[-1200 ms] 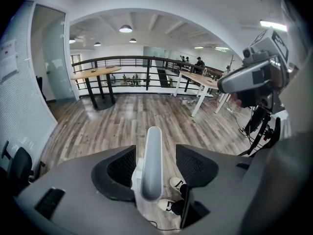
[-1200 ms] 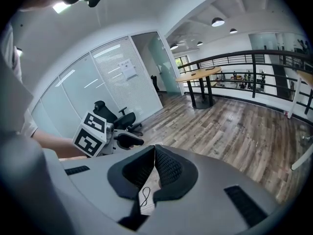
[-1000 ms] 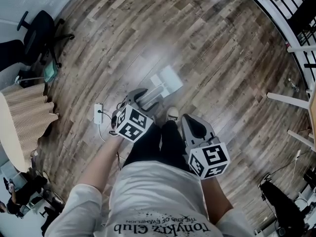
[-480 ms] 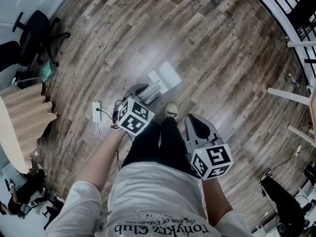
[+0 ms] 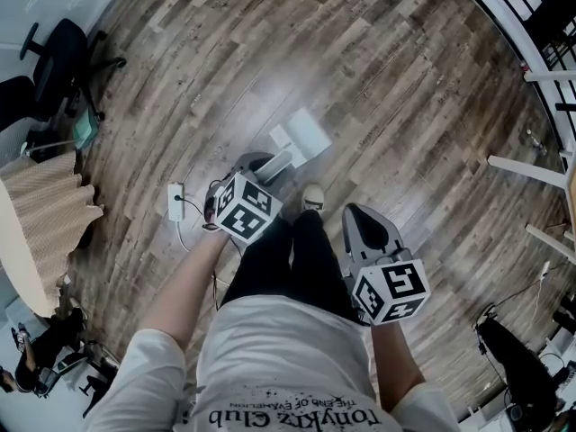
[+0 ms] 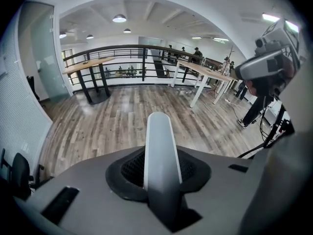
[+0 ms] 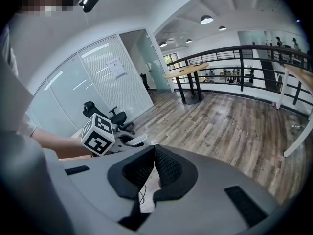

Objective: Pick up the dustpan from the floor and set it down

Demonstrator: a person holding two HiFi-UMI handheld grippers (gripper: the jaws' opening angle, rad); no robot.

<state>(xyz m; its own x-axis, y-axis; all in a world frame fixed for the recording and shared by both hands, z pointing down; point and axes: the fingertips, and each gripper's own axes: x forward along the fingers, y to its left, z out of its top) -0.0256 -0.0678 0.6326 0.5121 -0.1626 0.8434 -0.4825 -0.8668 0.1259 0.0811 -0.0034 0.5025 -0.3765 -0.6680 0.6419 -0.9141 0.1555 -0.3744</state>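
Left tongs (image 5: pixel 259 165) just closed on dustpan handle (image 6: pixel 162 141) | right tongs (image 7: pixel 154 153) shut, empty | wood floor (image 5: pixel 387 79)

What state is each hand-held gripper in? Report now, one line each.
Left hand-held gripper: jaws have just been closing, now gripping the dustpan handle.
Right hand-held gripper: shut, nothing between its jaws.

floor (image 5: pixel 387 79): grey-brown wood planks, glossy pale streaks. dustpan (image 5: pixel 304 138): whitish, pale grey. left gripper (image 5: pixel 263 166) + right gripper (image 5: pixel 360 219): grey shells, black mesh-pattern pads (image 7: pixel 168 168), black-and-white square-marker cubes (image 5: pixel 243 208). trousers (image 5: pixel 279 264) black, shirt (image 5: pixel 288 349) white w/ dark lettering. office chair (image 5: pixel 63 57), railing (image 5: pixel 531 7) both black.
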